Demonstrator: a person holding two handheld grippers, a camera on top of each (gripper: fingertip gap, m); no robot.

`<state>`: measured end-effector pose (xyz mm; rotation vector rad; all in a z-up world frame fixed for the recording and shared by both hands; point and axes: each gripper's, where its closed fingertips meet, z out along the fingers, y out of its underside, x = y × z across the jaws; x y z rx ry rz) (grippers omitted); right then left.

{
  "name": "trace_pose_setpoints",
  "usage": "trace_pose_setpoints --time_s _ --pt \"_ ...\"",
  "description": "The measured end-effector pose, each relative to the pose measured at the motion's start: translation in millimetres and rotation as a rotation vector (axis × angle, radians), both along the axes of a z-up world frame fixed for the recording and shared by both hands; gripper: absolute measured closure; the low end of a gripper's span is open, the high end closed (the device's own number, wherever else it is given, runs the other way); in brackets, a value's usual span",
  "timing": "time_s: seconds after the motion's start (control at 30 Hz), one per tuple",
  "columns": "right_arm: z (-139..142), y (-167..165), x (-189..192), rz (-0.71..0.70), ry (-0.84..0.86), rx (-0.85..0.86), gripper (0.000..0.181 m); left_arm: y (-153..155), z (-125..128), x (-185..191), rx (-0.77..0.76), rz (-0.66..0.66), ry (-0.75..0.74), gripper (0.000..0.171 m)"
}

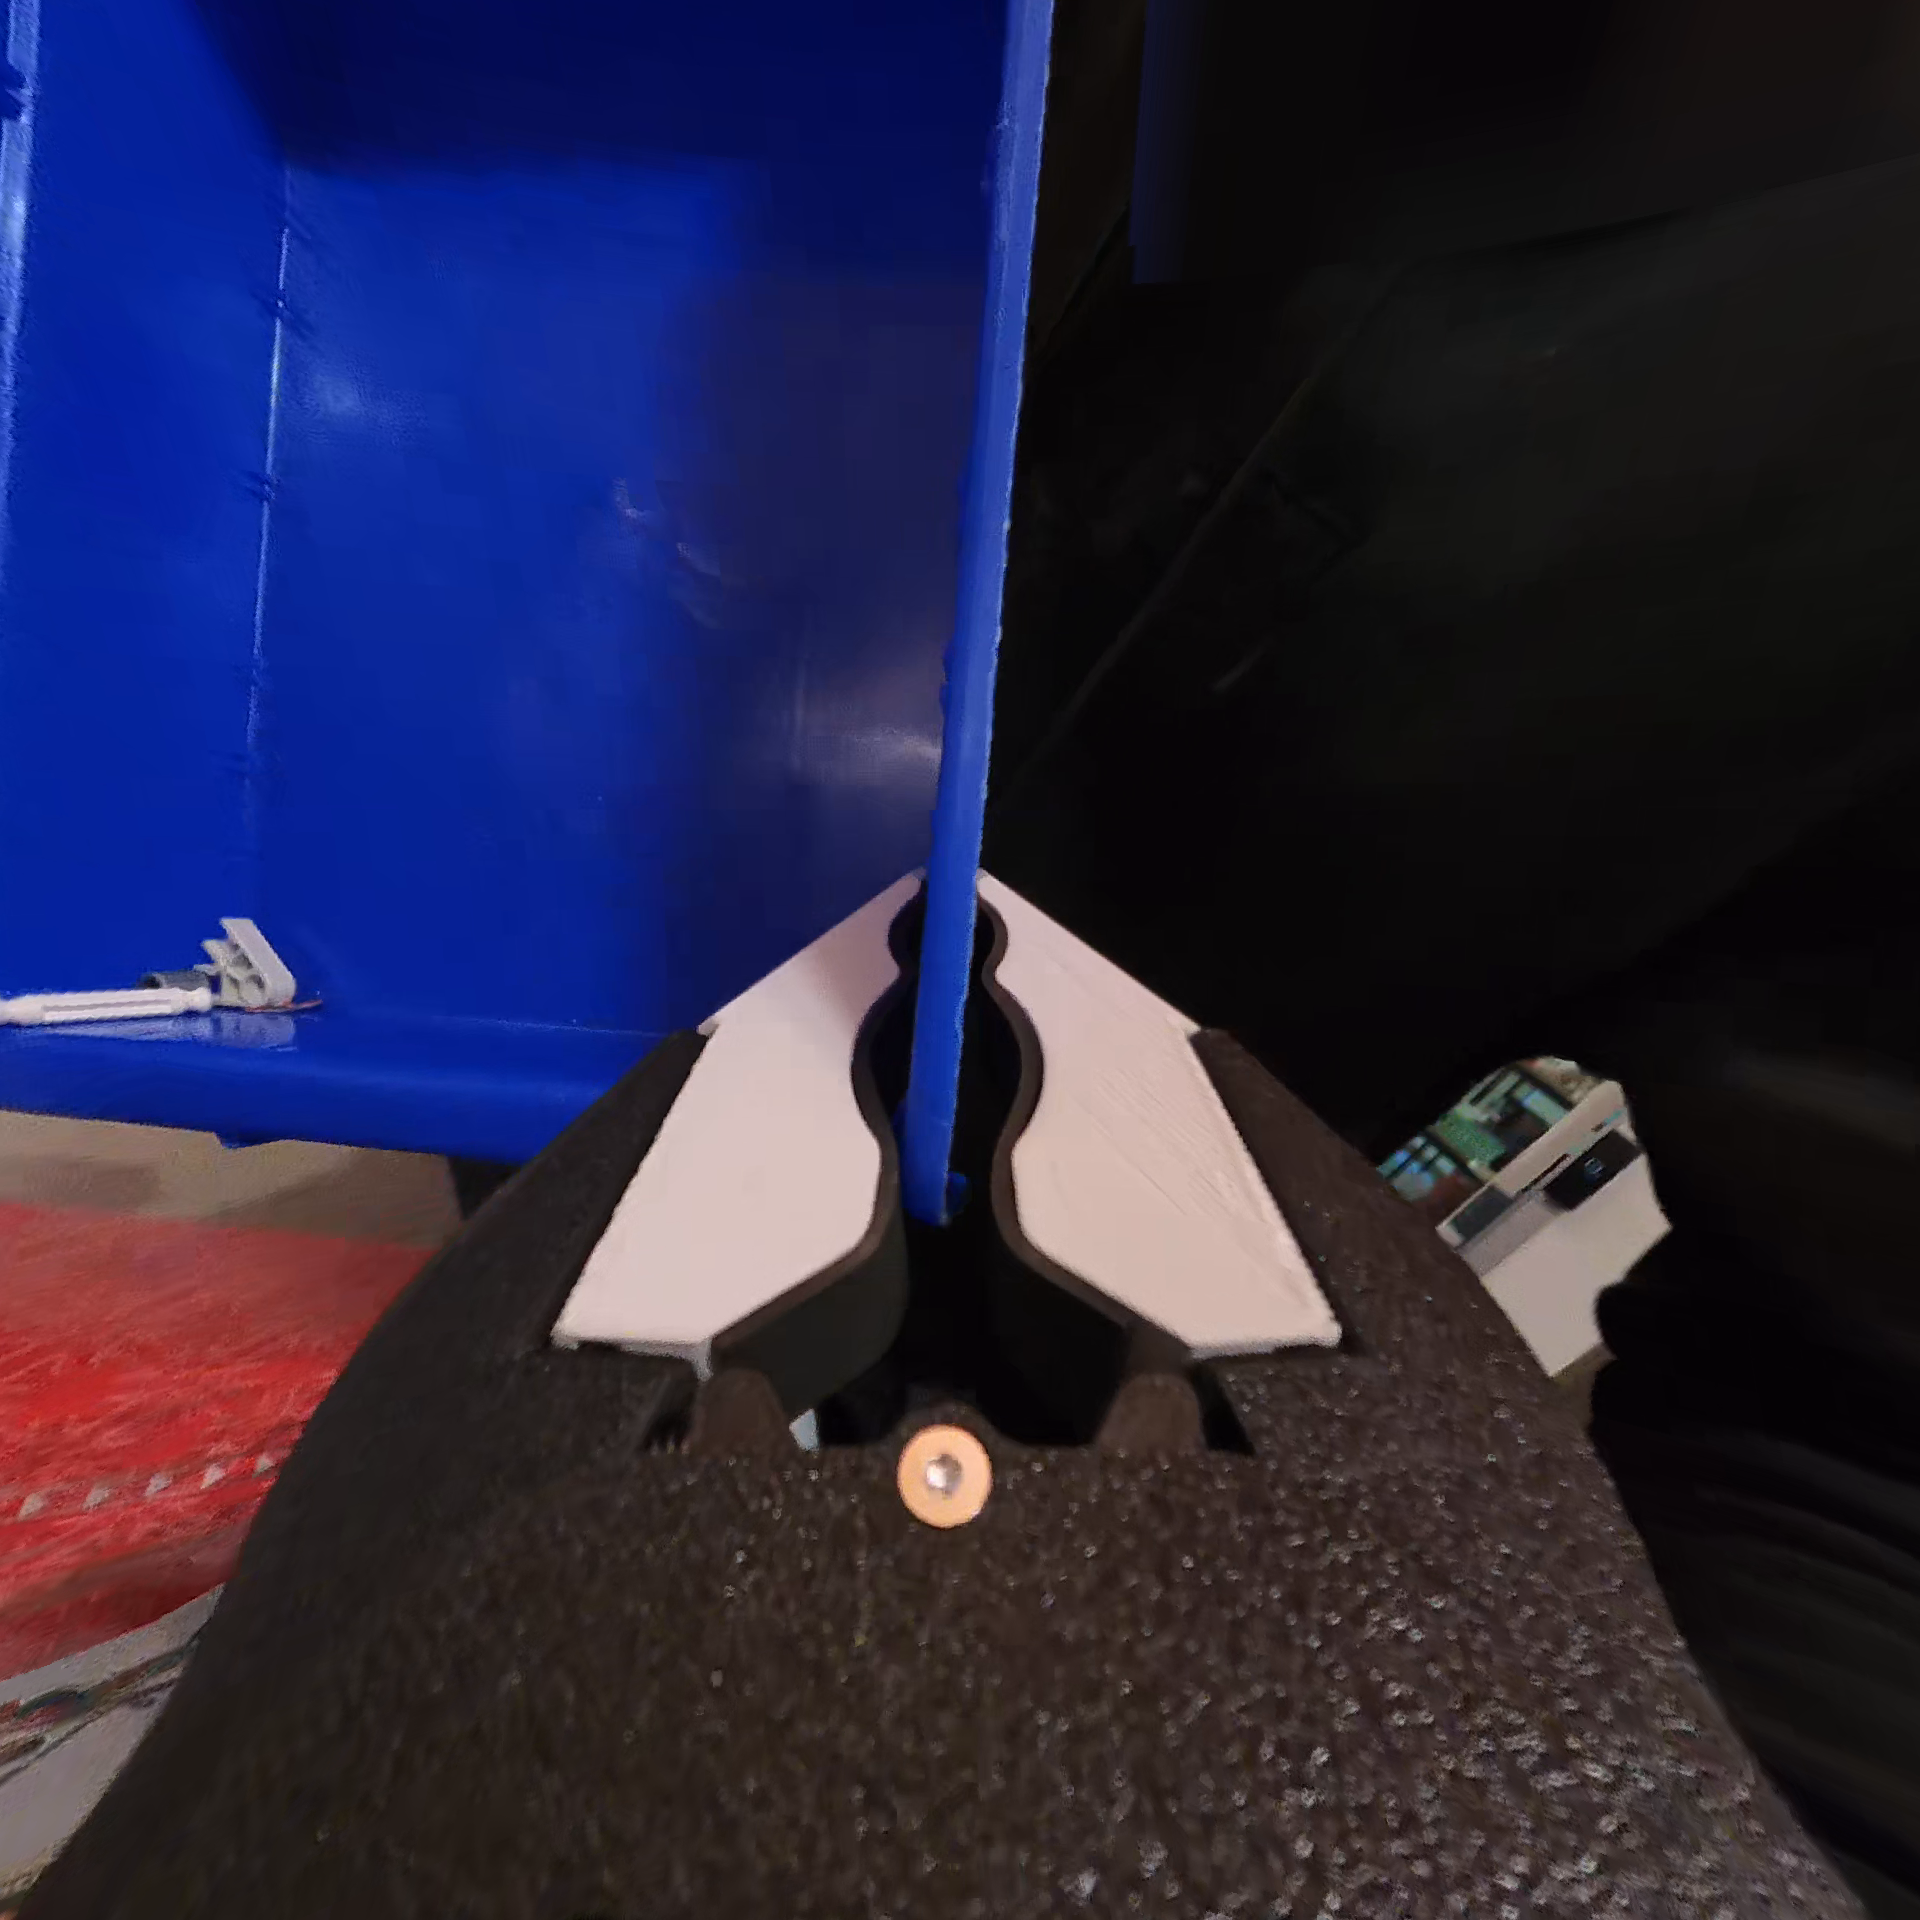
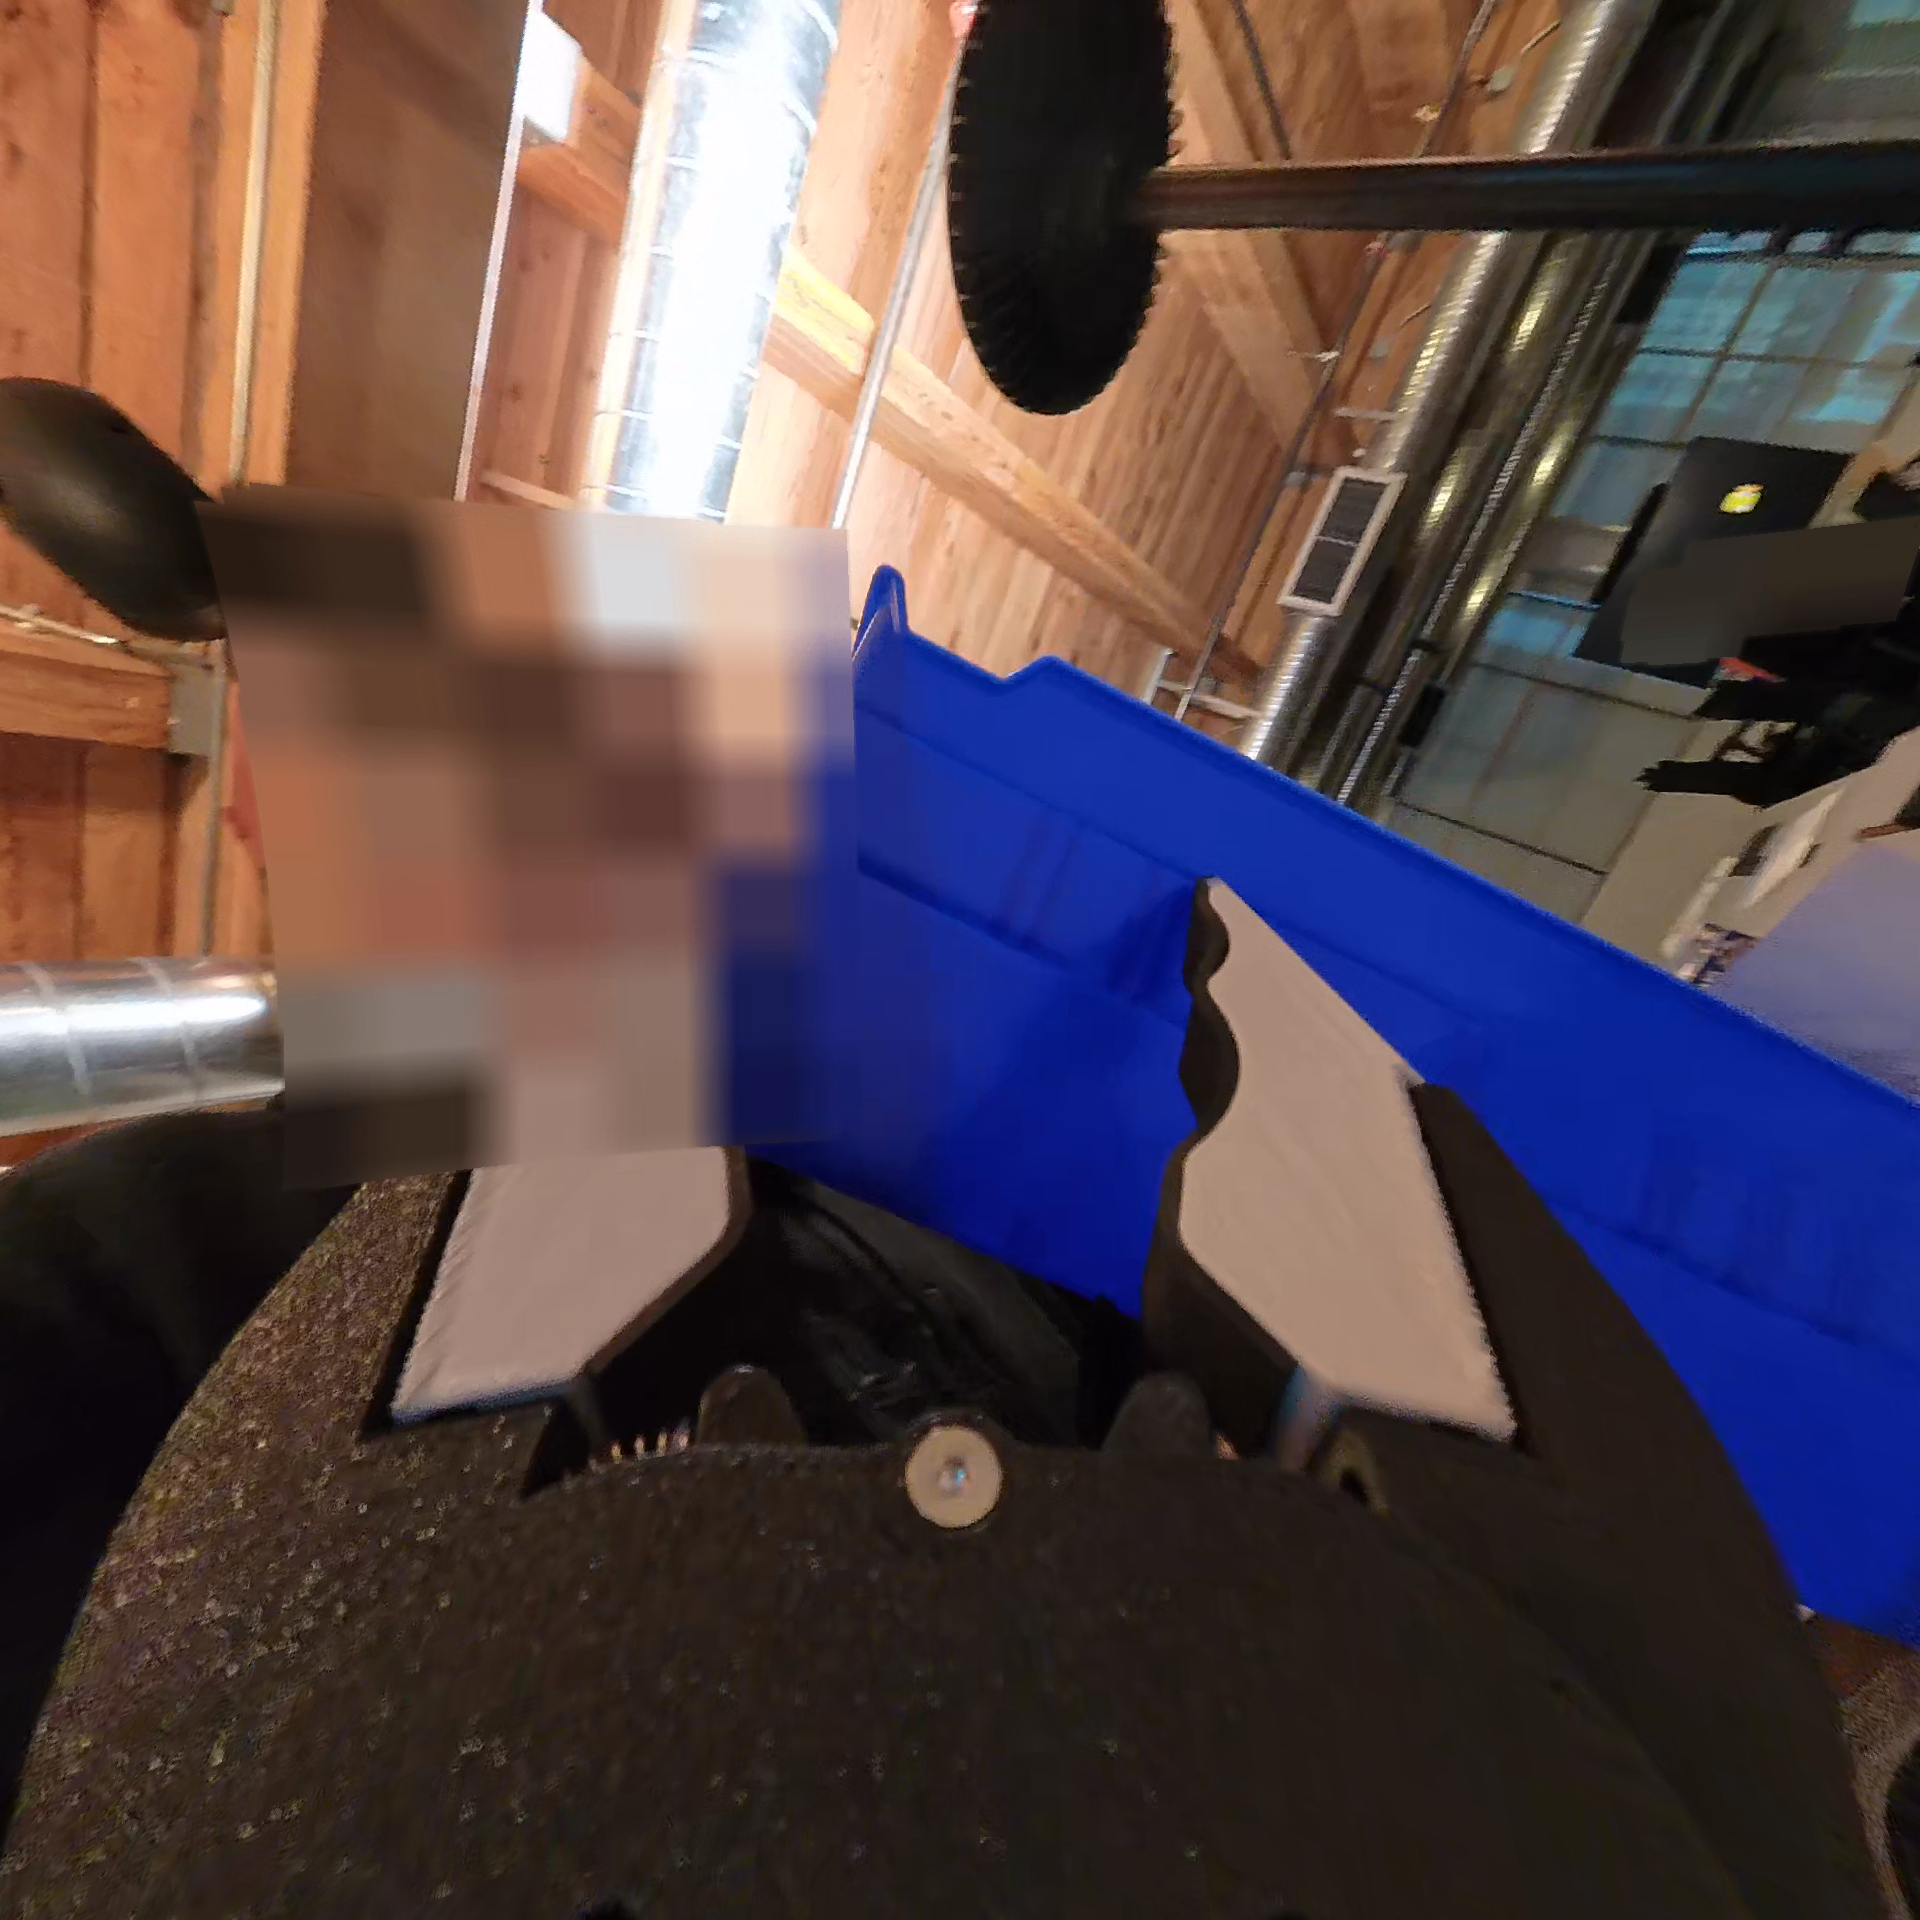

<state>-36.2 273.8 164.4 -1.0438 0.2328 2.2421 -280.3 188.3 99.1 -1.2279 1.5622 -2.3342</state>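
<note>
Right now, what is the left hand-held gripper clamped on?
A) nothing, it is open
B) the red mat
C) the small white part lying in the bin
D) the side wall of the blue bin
D: in the left wrist view the left hand-held gripper has both white fingers pressed against the thin wall of the blue bin.

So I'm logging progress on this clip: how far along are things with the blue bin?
Done: the left tongs are shut on the blue bin wall. The bin holds only a few small white and grey parts at one edge. In hand: the bin is held by that wall. Left: the right tongs are open beside the bin, gripping nothing.
</note>
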Motion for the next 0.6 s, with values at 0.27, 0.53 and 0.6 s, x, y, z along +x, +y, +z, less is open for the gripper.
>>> trace_pose_setpoints --time_s 0.27,0.53,0.6 --pt "-18 -31 35 0.055 0.107 0.118 0.097 -31 -2 29 0.221 -0.009 0.106 0.171" --pt "-36 -70 79 0.096 0.161 0.234 0.102 -69 -10 70 0.445 -0.036 0.184 0.171" --pt "-38 -81 93 0.095 0.155 0.262 0.102 -78 -11 83 0.477 -0.026 0.177 0.171"
